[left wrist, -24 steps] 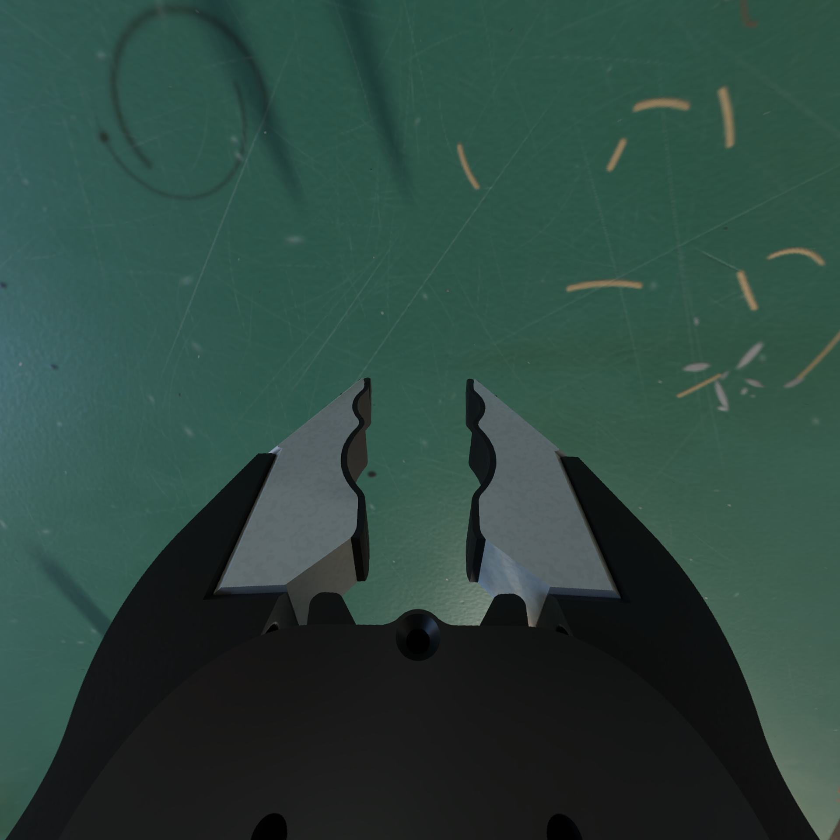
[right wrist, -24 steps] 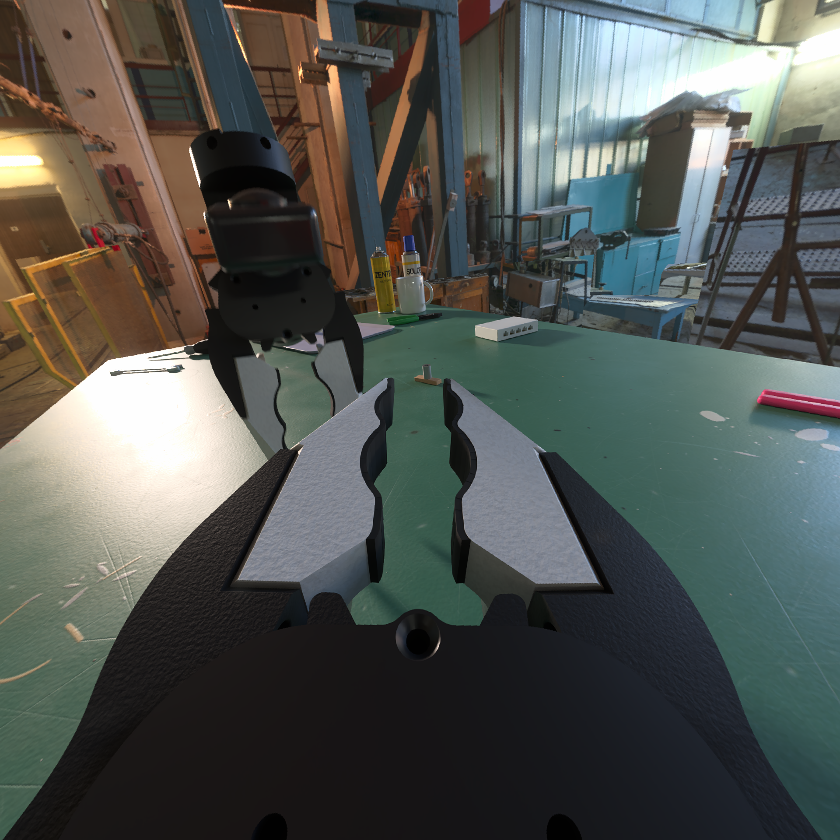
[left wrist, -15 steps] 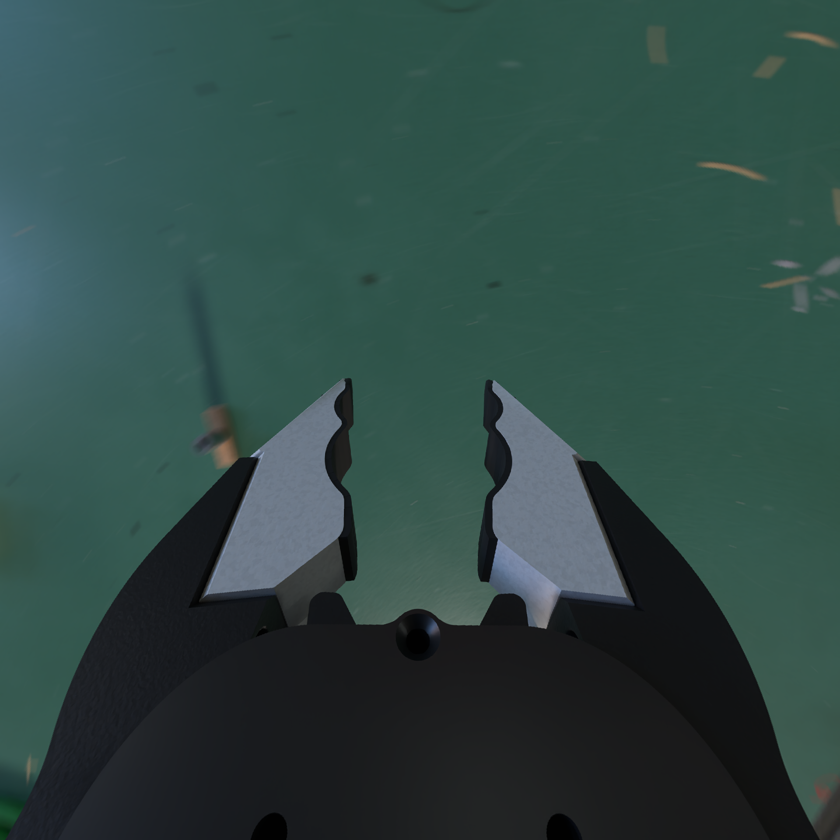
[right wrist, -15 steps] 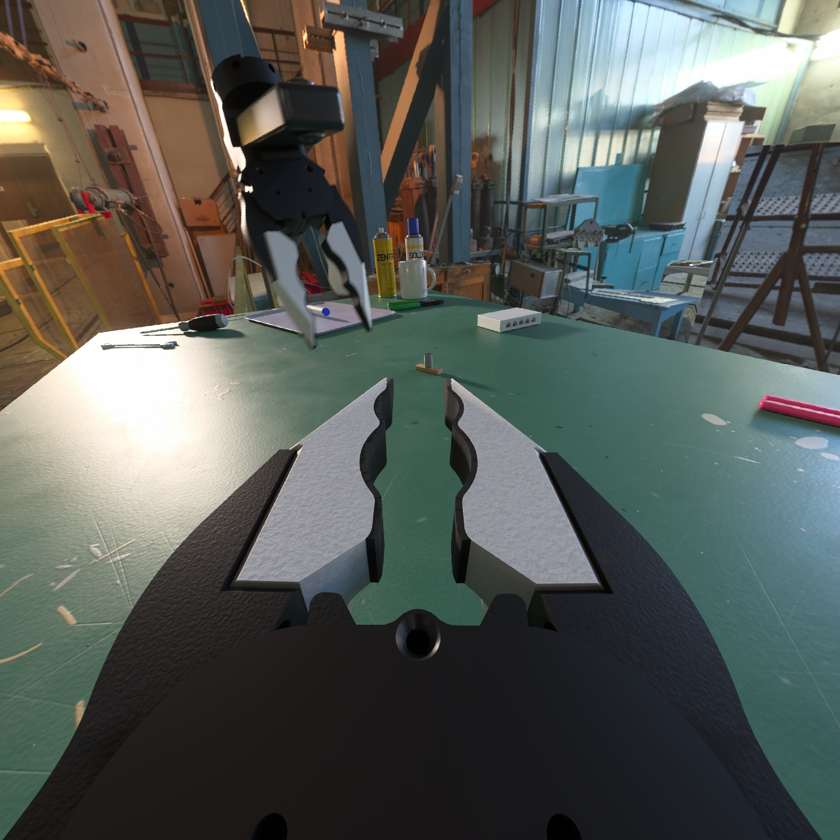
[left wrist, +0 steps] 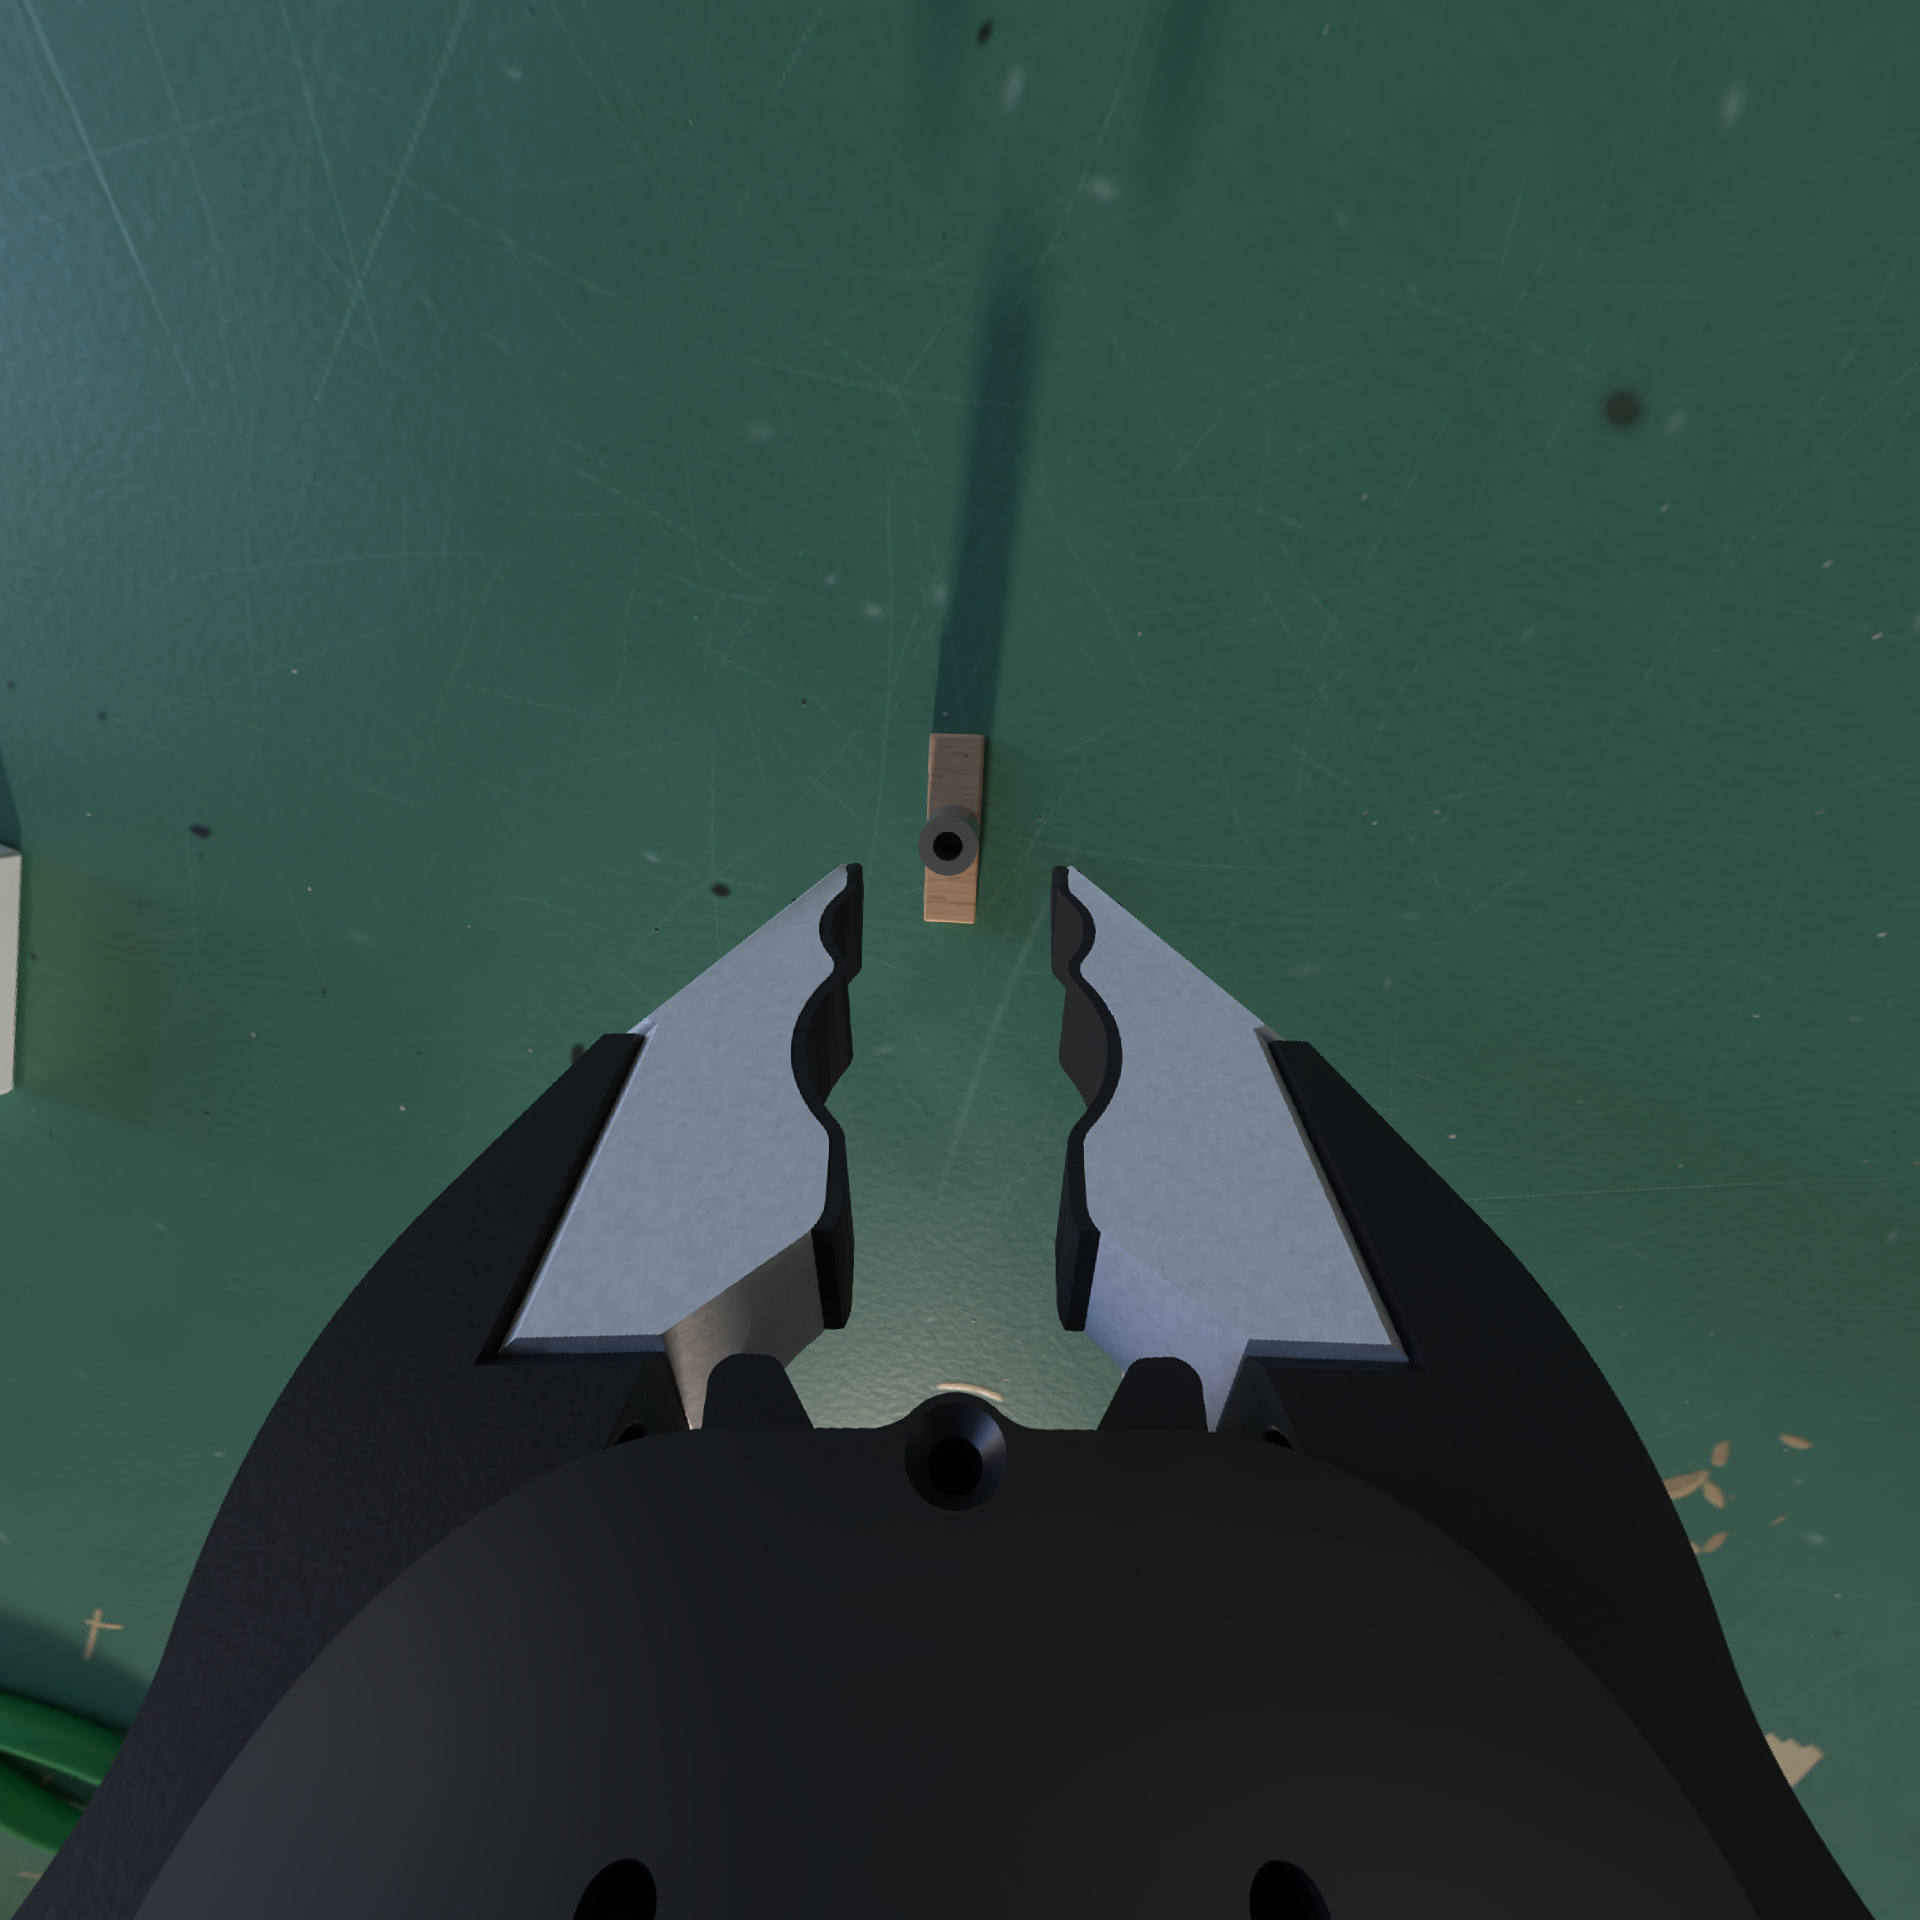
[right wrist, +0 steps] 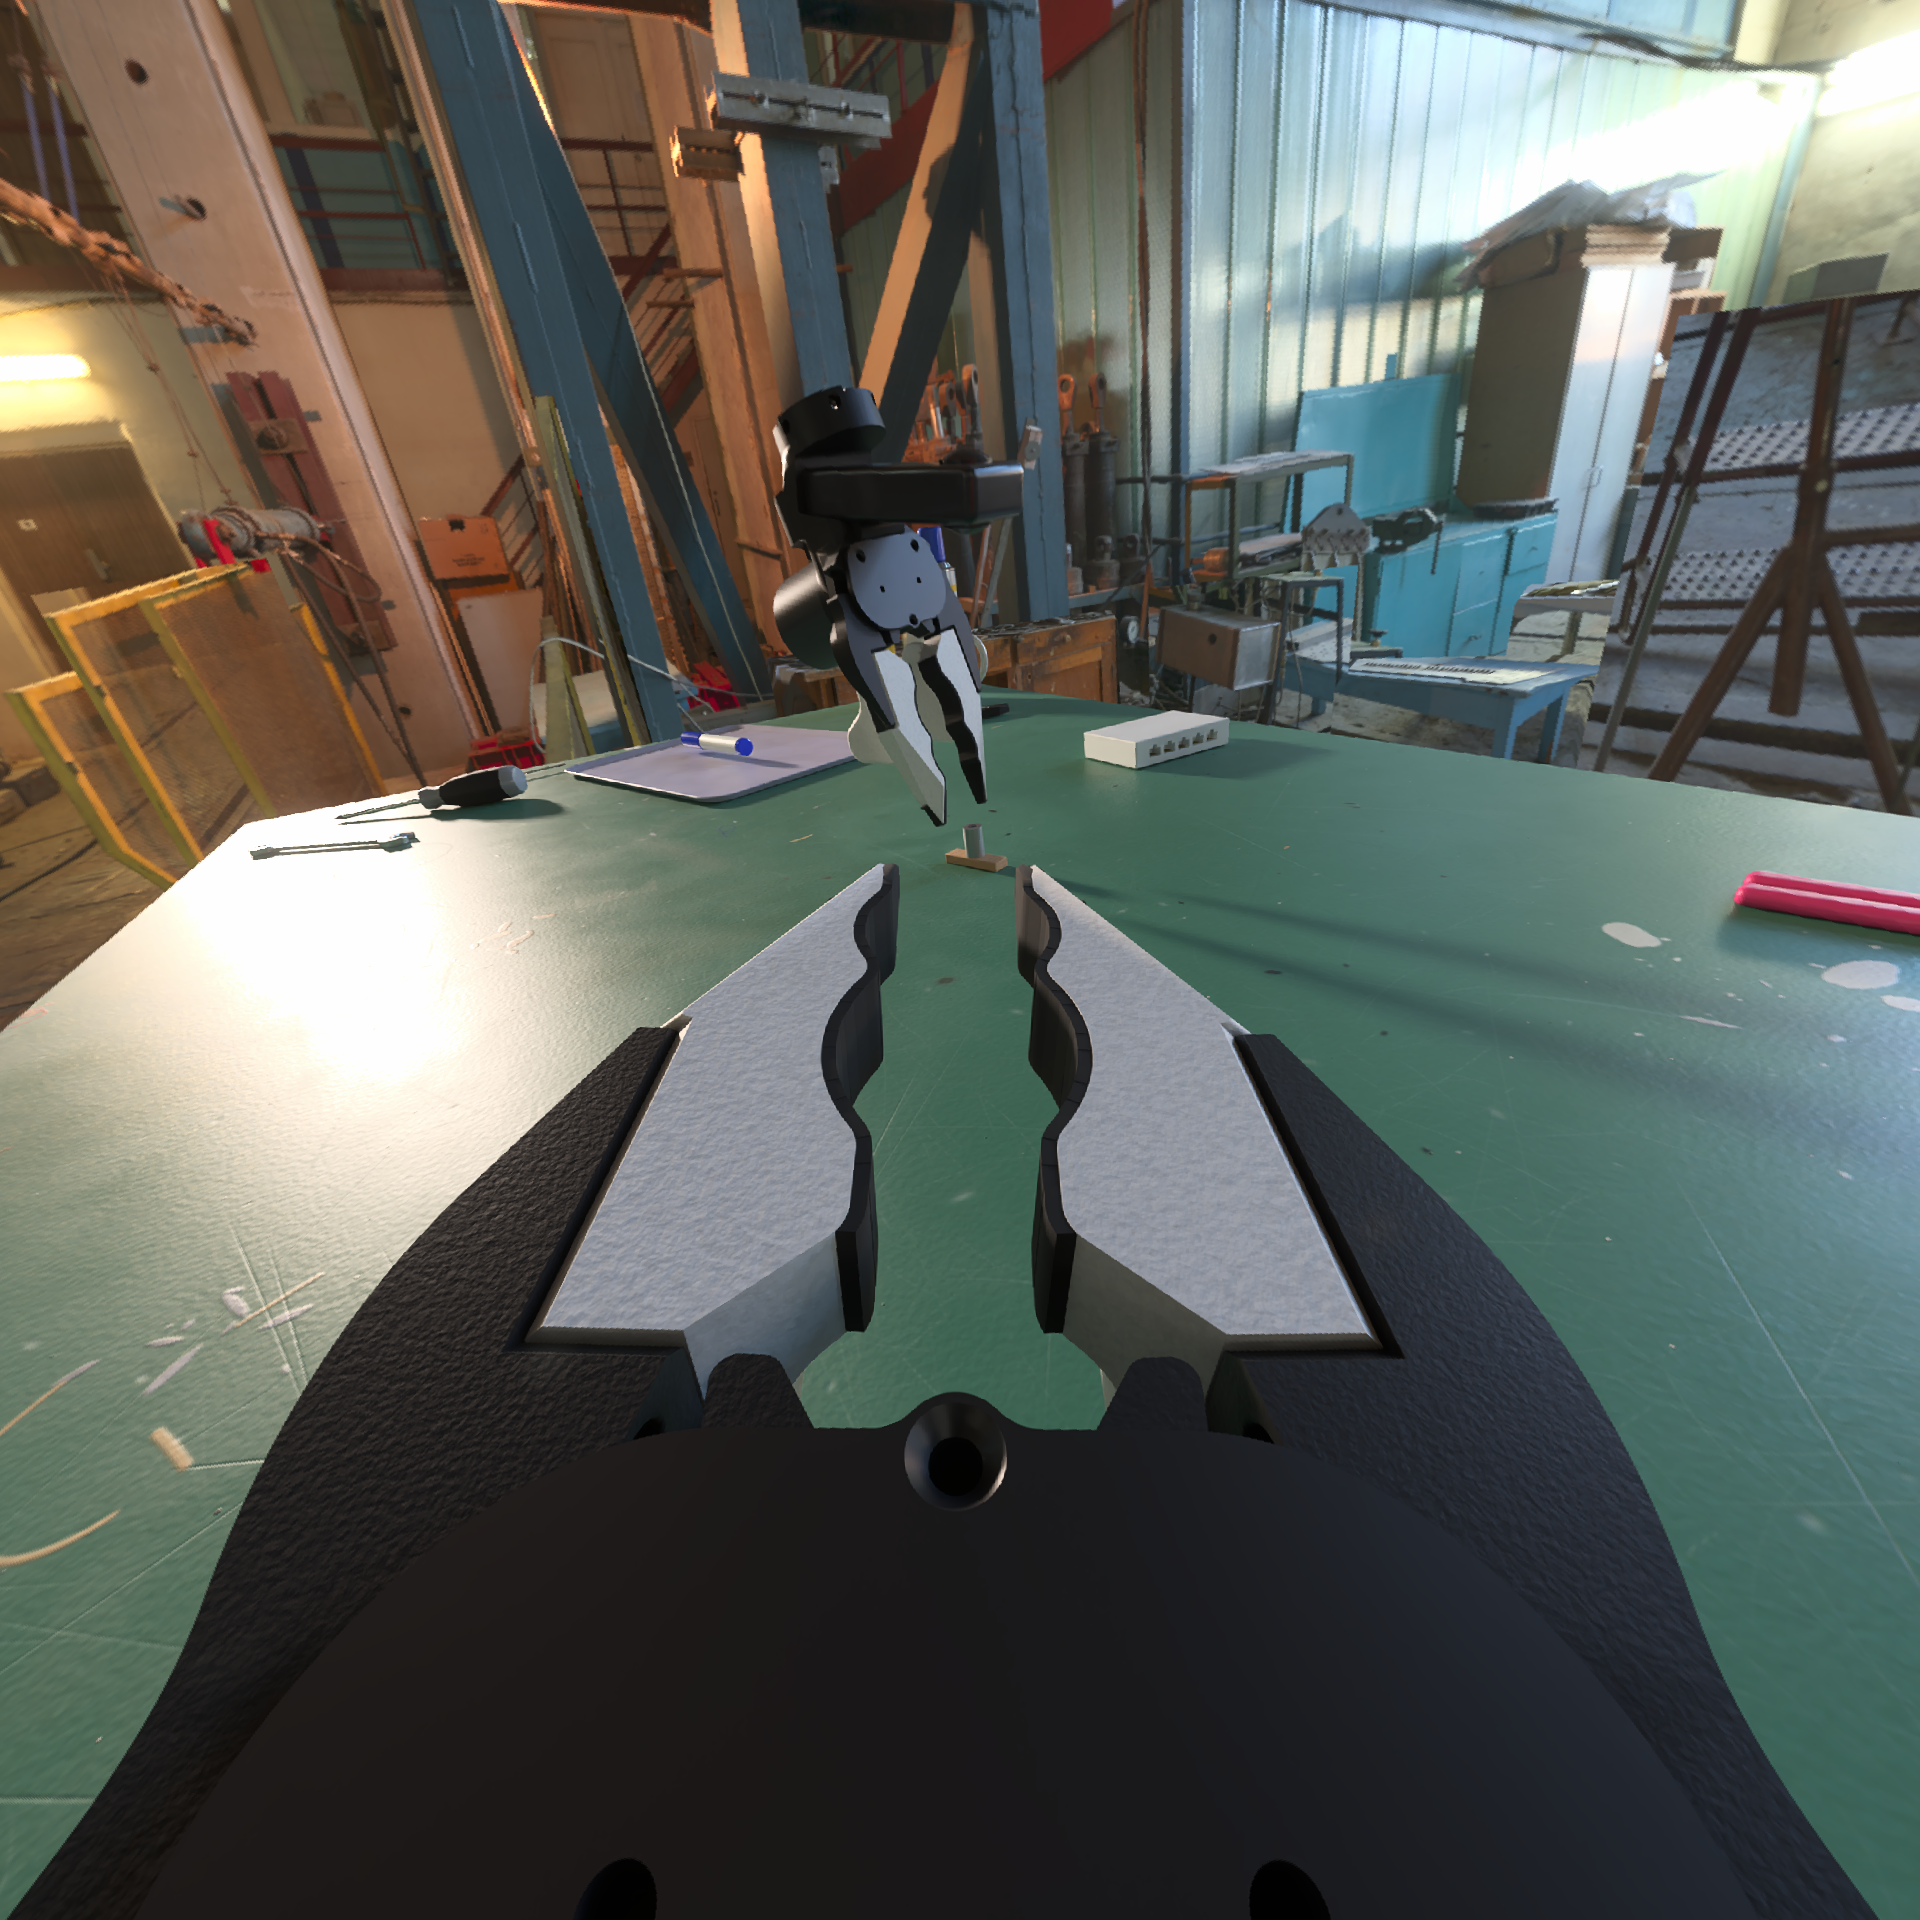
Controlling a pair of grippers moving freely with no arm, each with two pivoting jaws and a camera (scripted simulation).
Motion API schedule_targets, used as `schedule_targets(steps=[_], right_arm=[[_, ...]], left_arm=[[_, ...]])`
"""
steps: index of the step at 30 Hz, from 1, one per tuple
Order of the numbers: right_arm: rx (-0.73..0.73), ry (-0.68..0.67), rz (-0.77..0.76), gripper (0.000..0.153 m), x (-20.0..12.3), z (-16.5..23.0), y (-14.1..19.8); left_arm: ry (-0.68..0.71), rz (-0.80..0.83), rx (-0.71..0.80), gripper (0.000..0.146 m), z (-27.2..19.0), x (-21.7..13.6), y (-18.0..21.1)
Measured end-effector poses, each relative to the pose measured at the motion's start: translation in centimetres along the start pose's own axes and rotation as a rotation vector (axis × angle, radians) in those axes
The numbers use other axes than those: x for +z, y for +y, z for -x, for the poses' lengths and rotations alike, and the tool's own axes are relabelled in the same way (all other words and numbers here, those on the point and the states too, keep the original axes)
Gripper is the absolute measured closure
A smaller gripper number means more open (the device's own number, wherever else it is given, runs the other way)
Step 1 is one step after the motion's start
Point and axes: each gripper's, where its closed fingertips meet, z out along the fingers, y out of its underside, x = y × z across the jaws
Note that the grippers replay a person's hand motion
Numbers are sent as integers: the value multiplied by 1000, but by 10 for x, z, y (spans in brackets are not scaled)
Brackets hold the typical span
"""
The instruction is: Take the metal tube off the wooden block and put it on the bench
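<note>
A short grey metal tube (left wrist: pixel 948 846) stands upright on a small flat wooden block (left wrist: pixel 954 771) on the green bench (left wrist: pixel 1455 520). My left gripper (left wrist: pixel 955 871) is open and empty, pointing straight down just above the tube. In the right wrist view the tube (right wrist: pixel 974 837) and the block (right wrist: pixel 978 860) sit far ahead, and the left gripper (right wrist: pixel 958 808) hangs just above them. My right gripper (right wrist: pixel 957 871) is open and empty, low over the bench and well short of the block.
A white box (right wrist: pixel 1155 740) lies at the back, with a tray (right wrist: pixel 717 774) holding a blue pen (right wrist: pixel 717 743), a screwdriver (right wrist: pixel 468 788) and a thin tool (right wrist: pixel 332 848) at back left. A pink bar (right wrist: pixel 1834 902) lies at right. Wood shavings (right wrist: pixel 166 1382) litter the left.
My left gripper has swept across the bench away from the right gripper and now hangs over the tube and block, its fingers a little wider apart. The right gripper has barely moved.
</note>
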Motion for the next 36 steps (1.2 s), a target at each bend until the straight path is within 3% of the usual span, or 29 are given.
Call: schedule_targets(steps=[10,17,23,26,30,36], right_arm=[[-6,-4,3,130,0,1,0],[-7,-3,1,130,0,1,0],[-7,-3,0,129,0,1,0],[-6,-3,1,129,0,1,0],[-8,-2,2,129,0,1,0],[-8,-2,1,129,0,1,0]], left_arm=[[-24,71,50,119,4,17,6],[-2,90,23,134,1,19,6],[-69,13,36,134,-8,-9,-14],[-103,-59,113,134,-37,-38,-40],[-70,-133,277,134,-113,-57,-78],[84,-37,487,134,-213,-6,-91]])
